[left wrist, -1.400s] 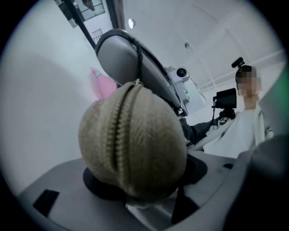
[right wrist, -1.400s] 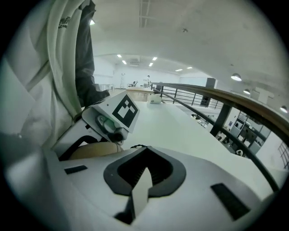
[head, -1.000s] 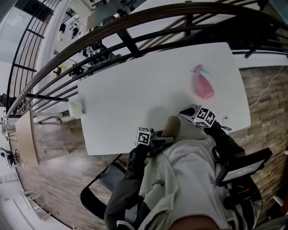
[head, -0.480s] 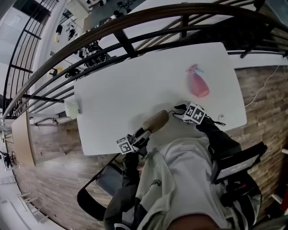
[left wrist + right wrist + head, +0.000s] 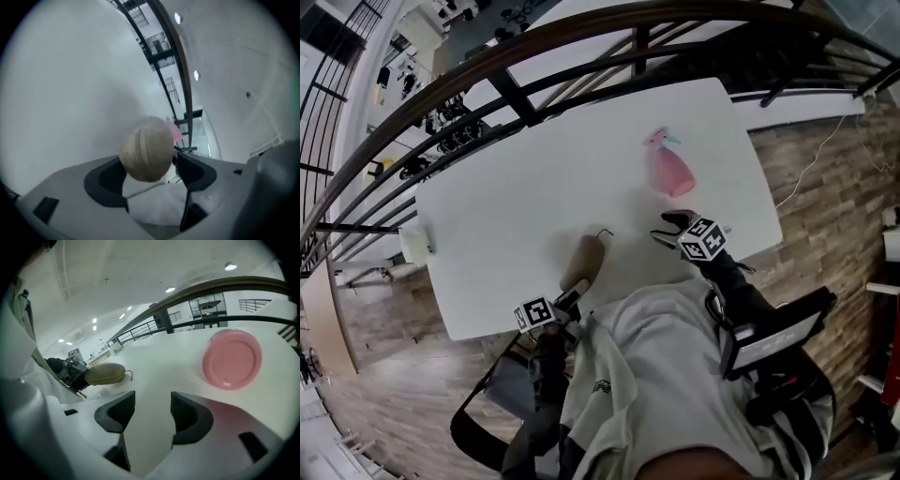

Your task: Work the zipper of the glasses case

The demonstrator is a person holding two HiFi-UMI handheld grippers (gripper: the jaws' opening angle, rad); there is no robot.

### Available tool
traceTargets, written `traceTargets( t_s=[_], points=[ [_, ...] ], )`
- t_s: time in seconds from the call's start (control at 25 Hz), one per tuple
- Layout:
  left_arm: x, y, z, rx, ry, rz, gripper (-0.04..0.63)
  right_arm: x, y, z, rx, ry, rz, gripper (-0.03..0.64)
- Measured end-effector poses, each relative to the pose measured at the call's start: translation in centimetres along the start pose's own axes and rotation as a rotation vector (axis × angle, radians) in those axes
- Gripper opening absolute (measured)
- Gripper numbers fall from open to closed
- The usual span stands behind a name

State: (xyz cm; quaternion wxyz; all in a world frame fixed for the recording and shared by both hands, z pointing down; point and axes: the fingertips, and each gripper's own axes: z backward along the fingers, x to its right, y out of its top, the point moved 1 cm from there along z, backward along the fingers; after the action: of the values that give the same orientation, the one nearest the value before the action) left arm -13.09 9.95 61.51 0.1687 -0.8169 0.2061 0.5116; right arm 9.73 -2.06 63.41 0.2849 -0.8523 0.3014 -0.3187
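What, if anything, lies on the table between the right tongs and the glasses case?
Nothing visible does. Only bare white table separates the right tongs, opening and empty, from the glasses case, whose near end the left tongs hold. The pink spray bottle stands aside from that path.

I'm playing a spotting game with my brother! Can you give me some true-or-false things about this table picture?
The left tool grips the glasses case. True.
The right tool holds the pink bottle. False: its jaws are opening with nothing between them, and the bottle sits apart on the table.
The table is white. True.
The glasses case is blue. False: it is tan.
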Motion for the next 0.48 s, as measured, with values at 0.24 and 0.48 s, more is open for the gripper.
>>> traceTargets(
  t_s=[0.24, 0.48],
  points=[
    [-1.6, -1.4, -0.4, -0.324, 0.557, -0.601, 0.345, -1.0, 0.2, 1.6, -0.004, -0.130, -0.072, 0.229],
    [1.2, -0.3, 1.3, 0.095, 0.196, -0.360, 0.279, -3.9, 0.4, 1.5, 0.081, 0.022, -0.199, 0.229]
  ],
)
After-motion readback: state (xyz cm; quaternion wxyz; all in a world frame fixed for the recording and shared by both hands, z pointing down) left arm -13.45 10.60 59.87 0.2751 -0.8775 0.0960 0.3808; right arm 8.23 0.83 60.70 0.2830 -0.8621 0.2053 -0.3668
